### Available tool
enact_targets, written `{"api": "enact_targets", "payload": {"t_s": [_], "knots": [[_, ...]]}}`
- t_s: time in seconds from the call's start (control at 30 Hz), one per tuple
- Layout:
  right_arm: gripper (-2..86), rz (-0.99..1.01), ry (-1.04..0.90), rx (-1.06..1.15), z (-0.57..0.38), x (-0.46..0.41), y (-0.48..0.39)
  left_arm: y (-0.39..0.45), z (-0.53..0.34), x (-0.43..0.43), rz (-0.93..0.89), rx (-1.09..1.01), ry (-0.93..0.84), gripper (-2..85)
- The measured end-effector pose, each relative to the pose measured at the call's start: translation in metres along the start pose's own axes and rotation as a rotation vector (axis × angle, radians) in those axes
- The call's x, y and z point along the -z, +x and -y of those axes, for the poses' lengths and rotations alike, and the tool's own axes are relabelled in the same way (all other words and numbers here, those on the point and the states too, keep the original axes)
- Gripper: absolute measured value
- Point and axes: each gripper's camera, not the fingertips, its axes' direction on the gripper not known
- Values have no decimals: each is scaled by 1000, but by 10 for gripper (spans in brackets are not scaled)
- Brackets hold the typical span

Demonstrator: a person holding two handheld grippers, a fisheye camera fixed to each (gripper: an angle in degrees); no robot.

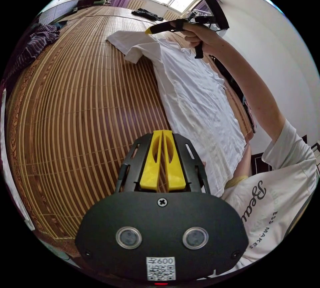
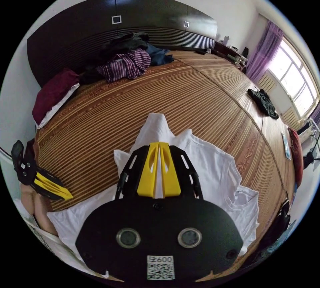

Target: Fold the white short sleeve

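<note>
Both tongs (image 1: 162, 131) (image 2: 159, 143) closed, empty, white short sleeve (image 1: 196, 101) flat lengthwise along bamboo mat (image 1: 83, 101), one sleeve outward

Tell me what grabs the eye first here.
A white shirt lies spread flat on a striped bamboo mat, beside the person's arm. The right gripper, yellow jaws together, hovers over the shirt's far sleeve. Across the mat, a heap of dark and striped clothes sits by a dark wardrobe.
</note>
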Motion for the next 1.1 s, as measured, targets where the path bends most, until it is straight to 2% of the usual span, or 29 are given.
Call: {"api": "enact_targets", "payload": {"t_s": [0.3,0.43,0.6,0.67,0.73,0.77,0.83,0.9,0.97,1.0,1.1], "knots": [[-8,-84,22,57,4,1,-12,-14,-9,-23,6,-7,-13,3],[-8,-16,95,-32,5,-1,-9,-20,-15,-30,7,-8,-9,3],[-9,-38,61,-24,8,-21,-16,-29,-22,-36,1,-10,-9,2],[-9,-40,-23,-9,10,-40,-20,-27,-24,-37,26,-32,-15,2],[-8,-67,80,-17,5,-27,-20,-27,-27,-37,37,-42,-16,2],[-8,-53,161,-102,-1,-17,-10,-30,-29,-37,36,-40,-15,2],[-8,68,172,-201,-6,-19,8,-35,-31,-36,26,-35,-14,2],[-8,117,144,-194,-7,-19,15,-42,-34,-36,8,-29,-14,1],[-6,89,304,-184,-21,8,20,-52,-37,-34,-15,-17,-11,2],[-5,86,321,-184,-22,12,21,-54,-38,-33,-18,-16,-12,2],[8,88,284,-111,-14,25,20,-57,-41,-31,-10,-19,-17,2]]}}
